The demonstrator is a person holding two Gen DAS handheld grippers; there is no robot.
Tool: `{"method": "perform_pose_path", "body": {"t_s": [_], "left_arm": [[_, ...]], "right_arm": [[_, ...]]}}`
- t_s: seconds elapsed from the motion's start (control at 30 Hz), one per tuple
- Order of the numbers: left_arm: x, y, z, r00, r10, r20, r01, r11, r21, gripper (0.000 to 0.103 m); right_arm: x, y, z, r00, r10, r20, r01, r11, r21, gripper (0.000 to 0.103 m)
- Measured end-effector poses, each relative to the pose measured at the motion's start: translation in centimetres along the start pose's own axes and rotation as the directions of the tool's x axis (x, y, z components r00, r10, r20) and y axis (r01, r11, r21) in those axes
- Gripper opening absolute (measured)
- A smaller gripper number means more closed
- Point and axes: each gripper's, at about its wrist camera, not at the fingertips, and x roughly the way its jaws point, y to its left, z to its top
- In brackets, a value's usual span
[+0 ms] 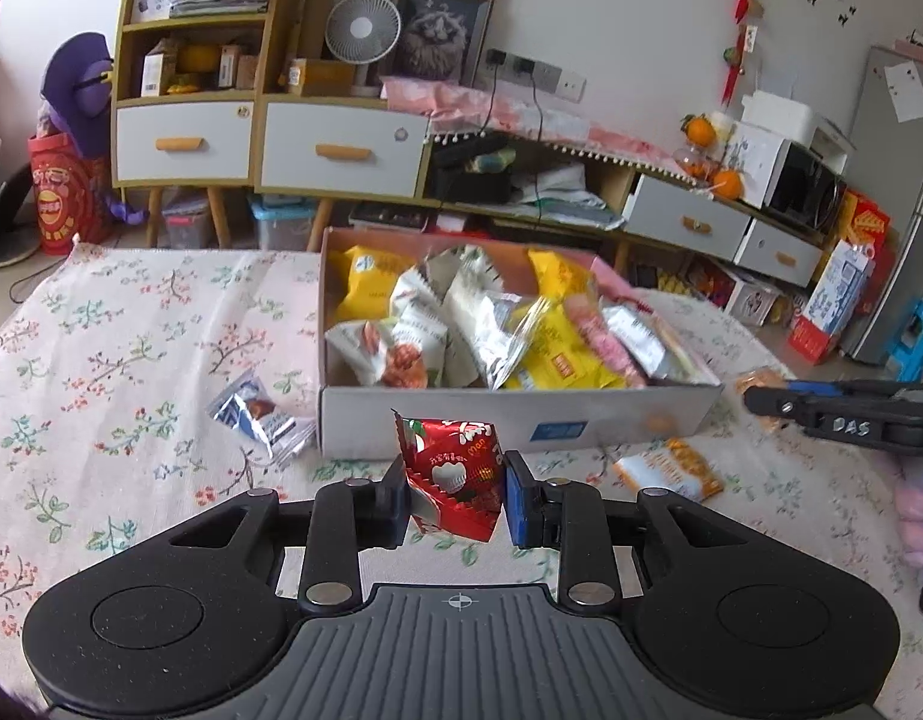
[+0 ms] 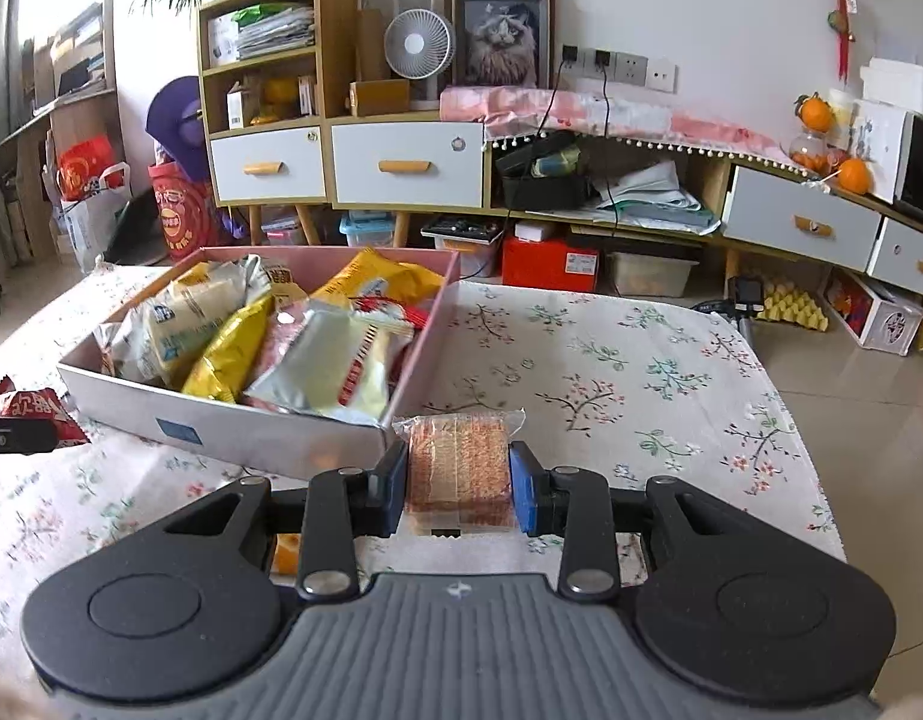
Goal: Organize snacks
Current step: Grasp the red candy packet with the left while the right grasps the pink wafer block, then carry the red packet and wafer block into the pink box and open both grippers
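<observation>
Left gripper [image 1: 452, 495]: fingers [image 1: 392, 501] closed onto a red foil snack packet [image 1: 455, 474], which is pinched upright between the pads, above the tabletop and just in front of the box's near wall

Right gripper [image 2: 459, 492]: fingers [image 2: 524, 495] closed onto a clear-wrapped brown cracker pack [image 2: 459, 468], which fills the gap between the pads and sits off the right near corner of the box; in the left wrist view this gripper shows at the right edge as a dark arm [image 1: 845, 414]

Cardboard box [image 1: 521, 426], open-topped, grey-white outside, pink inner wall in the right wrist view [image 2: 221, 426]: stands on the tabletop, small blue label on its near wall. Contents heaped: yellow snack bags [image 1: 368, 282], white and silver packets [image 1: 491, 330], one pink packet [image 1: 599, 330]; in the right wrist view a large silver packet [image 2: 329, 366] lies uppermost at the near right

Blue-and-silver wrapper [image 1: 260, 420]: loose on the tabletop, just left of the box

Orange-and-white packet [image 1: 671, 471]: loose on the tabletop, near the box's right front, to the right of the left gripper

Tabletop [image 2: 611, 372]: covered by a pale cloth with a floral branch print
</observation>
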Motion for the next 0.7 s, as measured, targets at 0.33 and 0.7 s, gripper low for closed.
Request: {"method": "perform_pose_path", "body": {"t_s": [0.33, 0.7], "left_arm": [[-0.1, 0.2, 1.6, 0.999, -0.03, 0.037, 0.031, 0.999, -0.041, 0.027], [2.3, 1.4, 4.9, 0.997, -0.039, 0.064, 0.048, 0.99, -0.135, 0.027]], "right_arm": [[-0.3, 2.1, 1.9, 1.0, 0.01, 0.03, -0.012, 0.998, 0.054, 0.032], [1.7, 3.9, 4.1, 0.996, 0.09, 0.026, -0.094, 0.974, 0.206, 0.032]]}}
